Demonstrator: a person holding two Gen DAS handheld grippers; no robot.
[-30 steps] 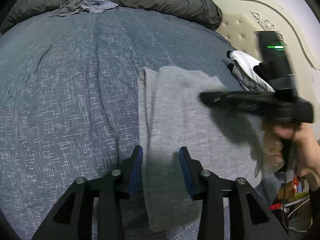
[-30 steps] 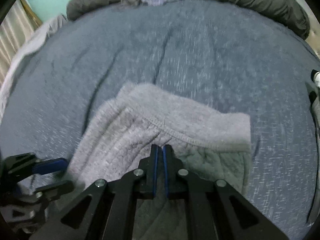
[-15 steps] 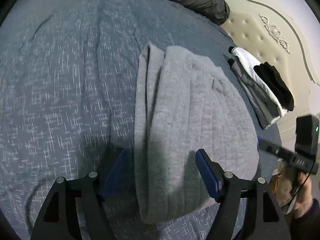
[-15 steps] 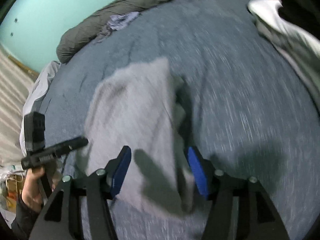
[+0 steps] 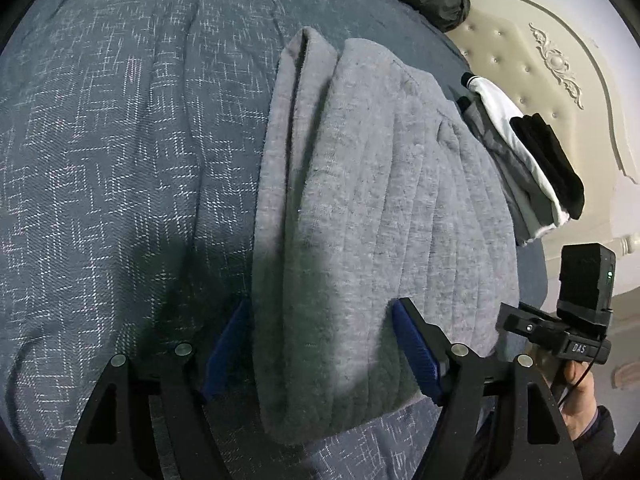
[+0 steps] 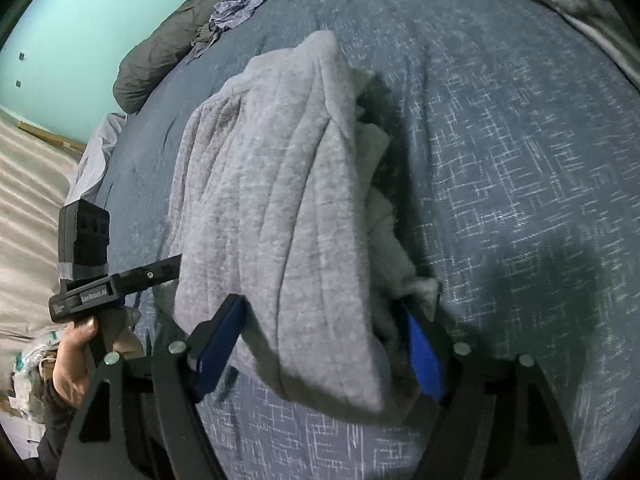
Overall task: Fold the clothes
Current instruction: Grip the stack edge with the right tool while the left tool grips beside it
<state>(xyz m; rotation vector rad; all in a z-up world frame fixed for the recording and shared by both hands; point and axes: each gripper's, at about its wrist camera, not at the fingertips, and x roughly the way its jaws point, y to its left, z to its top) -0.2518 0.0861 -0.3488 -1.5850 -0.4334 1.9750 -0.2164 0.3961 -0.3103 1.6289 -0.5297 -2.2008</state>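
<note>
A folded grey quilted garment (image 5: pixel 372 216) lies on the blue-grey bedspread (image 5: pixel 120 140); it also shows in the right wrist view (image 6: pixel 280 208). My left gripper (image 5: pixel 320 344) is open, its blue-padded jaws spread on either side of the garment's near end. My right gripper (image 6: pixel 320 344) is open too, jaws spread around the garment's other end. Each gripper shows in the other's view, the right one (image 5: pixel 560 332) at lower right, the left one (image 6: pixel 116 280) at left.
A stack of folded clothes (image 5: pixel 520 160), white, grey and black, lies by the cream padded headboard (image 5: pixel 560 60). A dark rolled duvet (image 6: pixel 168 48) and a crumpled bluish garment (image 6: pixel 236 12) lie along the far bed edge. A teal wall (image 6: pixel 80 20) stands behind.
My right gripper let go of the garment's hem and opened wide, then swung round to the garment's end. My left gripper opened wider and moved closer to the garment.
</note>
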